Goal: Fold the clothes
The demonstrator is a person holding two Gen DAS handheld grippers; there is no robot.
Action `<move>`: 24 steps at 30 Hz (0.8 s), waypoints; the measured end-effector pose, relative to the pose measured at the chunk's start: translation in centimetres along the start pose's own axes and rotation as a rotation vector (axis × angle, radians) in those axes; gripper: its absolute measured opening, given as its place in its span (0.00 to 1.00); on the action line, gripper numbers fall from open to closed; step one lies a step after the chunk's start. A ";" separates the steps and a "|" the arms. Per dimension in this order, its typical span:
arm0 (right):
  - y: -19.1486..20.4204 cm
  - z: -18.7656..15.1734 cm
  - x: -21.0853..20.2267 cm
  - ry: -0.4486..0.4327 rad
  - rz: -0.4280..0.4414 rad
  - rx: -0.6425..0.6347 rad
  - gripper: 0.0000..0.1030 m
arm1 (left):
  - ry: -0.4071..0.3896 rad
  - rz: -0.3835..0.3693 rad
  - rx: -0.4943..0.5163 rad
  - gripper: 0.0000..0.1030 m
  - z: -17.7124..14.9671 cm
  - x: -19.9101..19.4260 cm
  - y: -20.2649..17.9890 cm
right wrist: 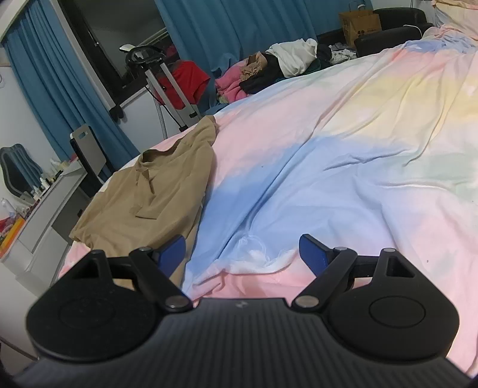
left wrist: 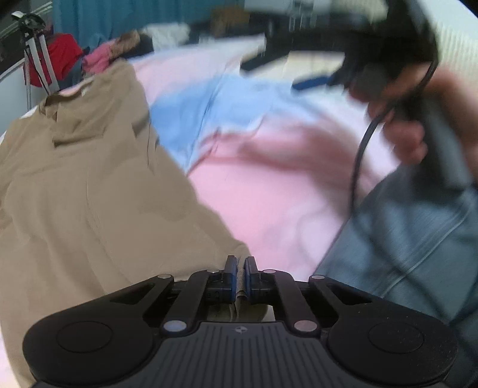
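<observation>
Two wrist views show a tan shirt (left wrist: 89,194) spread on a pastel bed (left wrist: 269,194). Left wrist view: the left gripper (left wrist: 240,279) has its fingers clenched on the shirt's near hem, a sliver of fabric pinched between the blue pads. The picture is blurred; the person's hand (left wrist: 409,131) holds the right gripper at upper right. Right wrist view: the right gripper (right wrist: 242,253) hovers with its fingers released over bare sheet, just beside the shirt's edge. Wide open bedding stretches rightward. A paper bag (right wrist: 360,25) carries print too small to read.
</observation>
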State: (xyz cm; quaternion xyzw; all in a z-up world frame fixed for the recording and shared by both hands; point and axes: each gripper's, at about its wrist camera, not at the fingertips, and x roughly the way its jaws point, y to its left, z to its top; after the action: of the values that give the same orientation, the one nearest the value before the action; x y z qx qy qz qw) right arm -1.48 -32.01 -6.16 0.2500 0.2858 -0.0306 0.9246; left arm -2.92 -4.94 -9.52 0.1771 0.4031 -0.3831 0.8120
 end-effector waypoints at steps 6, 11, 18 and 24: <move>-0.1 0.1 -0.1 -0.013 0.006 0.009 0.82 | -0.068 -0.099 -0.059 0.05 1.0 -1.4 -0.7; -0.2 0.4 -0.3 -0.031 0.012 0.017 0.82 | -0.077 -0.216 -0.088 0.00 2.4 -0.8 -2.3; -0.5 0.9 -0.9 -0.064 -0.013 0.007 0.82 | -0.055 -0.194 -0.034 0.01 2.3 0.9 -5.6; -0.7 0.9 -1.1 -0.064 -0.001 0.016 0.82 | -0.131 -0.074 -0.211 0.54 2.6 -1.3 0.1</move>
State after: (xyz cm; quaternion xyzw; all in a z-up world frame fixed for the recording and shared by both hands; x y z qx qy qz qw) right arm -2.08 -33.18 -5.22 0.2561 0.2560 -0.0413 0.9312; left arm -1.95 -5.78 -6.86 0.0506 0.3935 -0.3790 0.8360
